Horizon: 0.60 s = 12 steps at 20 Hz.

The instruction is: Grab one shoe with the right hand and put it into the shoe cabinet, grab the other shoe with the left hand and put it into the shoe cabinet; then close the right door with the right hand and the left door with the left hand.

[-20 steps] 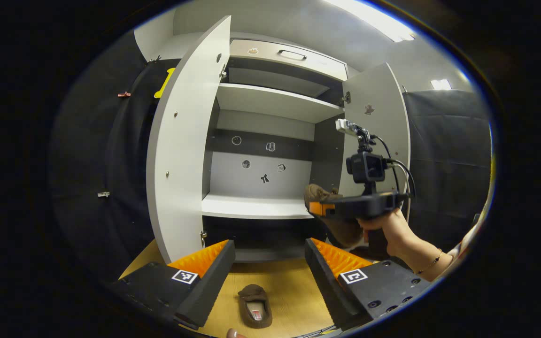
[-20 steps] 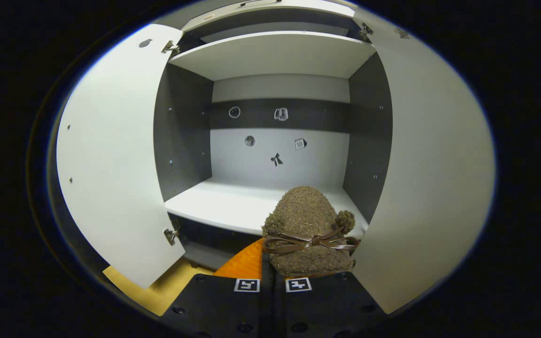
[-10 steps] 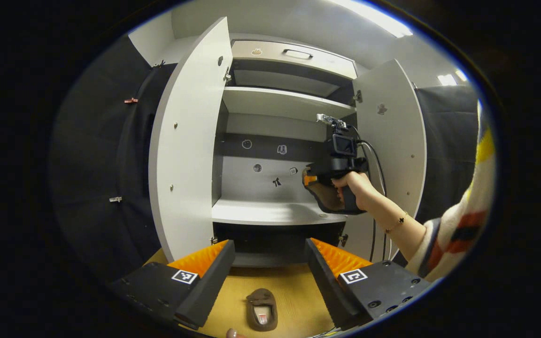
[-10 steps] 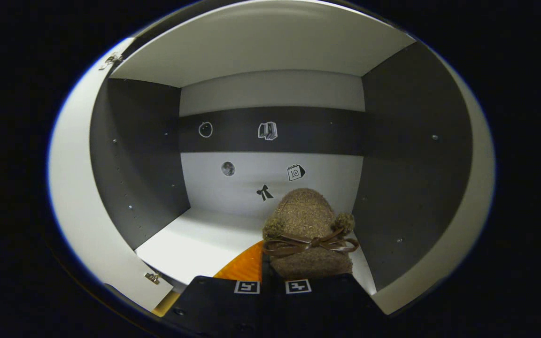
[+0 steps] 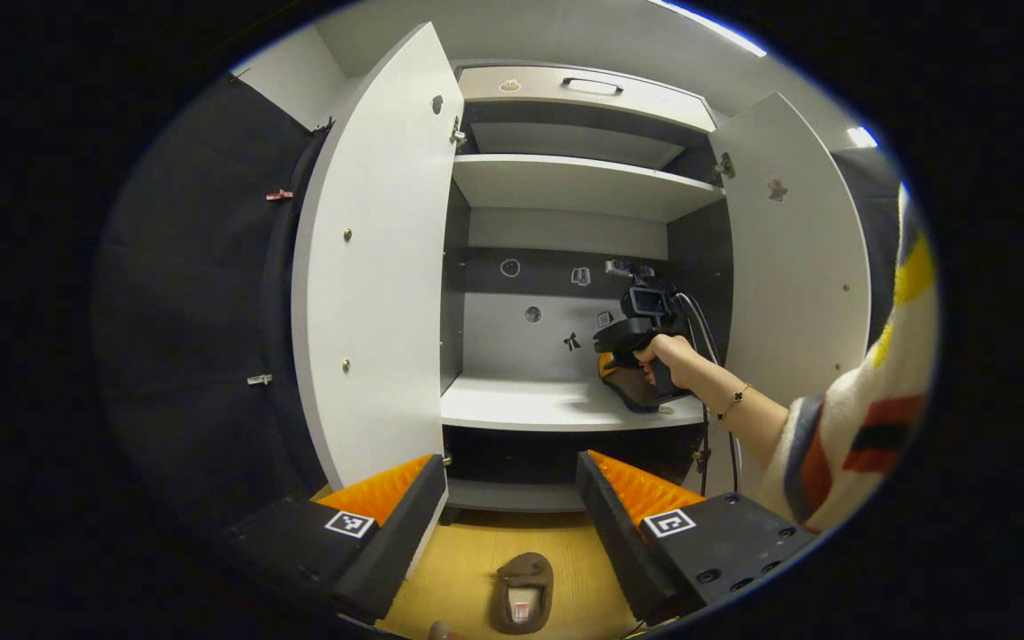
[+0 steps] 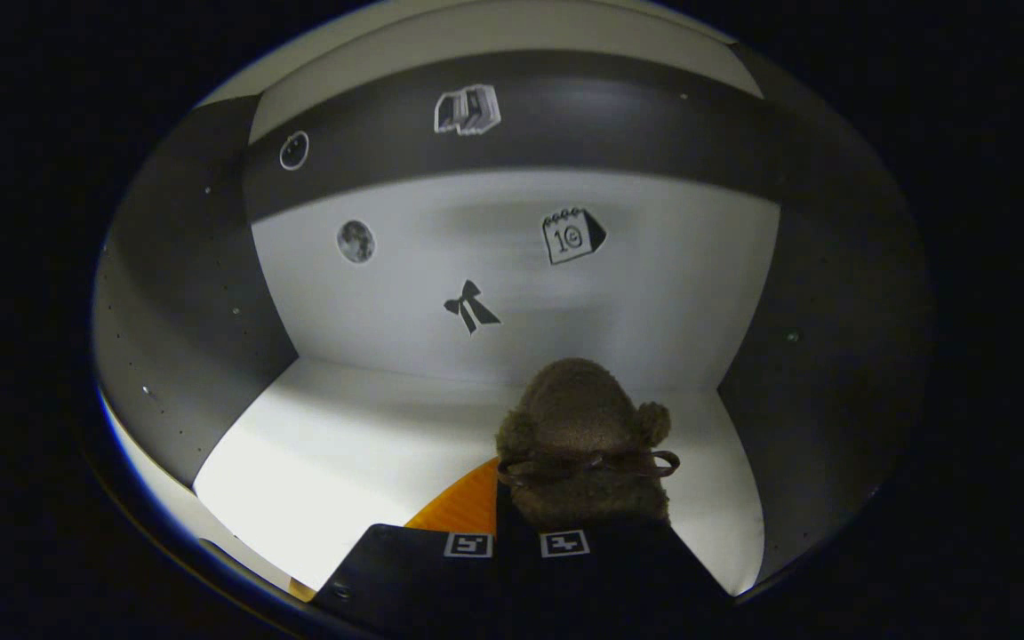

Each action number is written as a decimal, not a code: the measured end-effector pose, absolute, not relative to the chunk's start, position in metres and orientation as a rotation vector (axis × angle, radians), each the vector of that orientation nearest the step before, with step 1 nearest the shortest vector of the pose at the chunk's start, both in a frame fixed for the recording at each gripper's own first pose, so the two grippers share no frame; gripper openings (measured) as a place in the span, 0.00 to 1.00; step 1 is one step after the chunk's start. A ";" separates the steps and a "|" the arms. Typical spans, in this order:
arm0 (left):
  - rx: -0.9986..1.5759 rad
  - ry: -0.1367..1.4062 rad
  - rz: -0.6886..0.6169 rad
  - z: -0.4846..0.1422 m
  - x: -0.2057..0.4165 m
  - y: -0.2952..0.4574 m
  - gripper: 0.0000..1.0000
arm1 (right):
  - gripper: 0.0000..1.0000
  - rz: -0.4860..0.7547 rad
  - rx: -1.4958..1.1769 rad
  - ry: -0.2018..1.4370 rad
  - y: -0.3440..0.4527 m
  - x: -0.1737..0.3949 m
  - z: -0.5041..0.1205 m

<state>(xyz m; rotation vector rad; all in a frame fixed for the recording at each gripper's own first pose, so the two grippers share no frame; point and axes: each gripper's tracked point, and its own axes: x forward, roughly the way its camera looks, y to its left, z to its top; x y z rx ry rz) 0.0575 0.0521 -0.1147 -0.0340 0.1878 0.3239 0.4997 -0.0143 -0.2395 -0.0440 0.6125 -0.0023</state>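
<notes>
Right tool [image 6: 519,520] closed on a brown fuzzy shoe [image 6: 581,444], both fingers pressed against it, toe forward, bow across the top; held inside the cabinet, over the right part of the lower shelf [image 6: 370,453]. Contact between sole and shelf cannot be judged. Back panel [image 6: 654,293] close ahead, carrying stickers: a bow [image 6: 470,308], a calendar [image 6: 572,236], a moon [image 6: 356,241], a ring [image 6: 294,150] and books [image 6: 468,109] on the dark band. Seen from the left gripper view, same right tool [image 5: 612,366] gripped by a hand [image 5: 665,358], bracelet at the wrist, striped sleeve [image 5: 859,418] behind, reaching in past the right door [image 5: 796,267], shoe [image 5: 626,388] low over the shelf [image 5: 530,409]. Left tool [image 5: 510,511] open, fingers wide apart, holding nothing, positioned outside the cabinet [image 5: 583,178] facing its front. Second shoe [image 5: 523,603] lying on the wooden floor [image 5: 468,569] below, between the fingers in view but apart from them. Left door [image 5: 379,267] and right door both swung open. Upper shelf [image 5: 574,182] above, drawer with handle [image 5: 592,85] at the top.
</notes>
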 end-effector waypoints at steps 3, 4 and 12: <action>-0.026 0.205 0.346 -0.118 0.060 0.058 0.95 | 0.06 -0.014 -0.025 0.600 -0.013 0.509 -0.240; -0.027 0.207 0.348 -0.117 0.062 0.059 0.94 | 0.08 0.004 -0.007 0.622 -0.008 0.505 -0.241; -0.035 0.205 0.308 -0.117 0.064 0.057 0.94 | 0.95 0.051 0.007 0.539 0.010 0.461 -0.204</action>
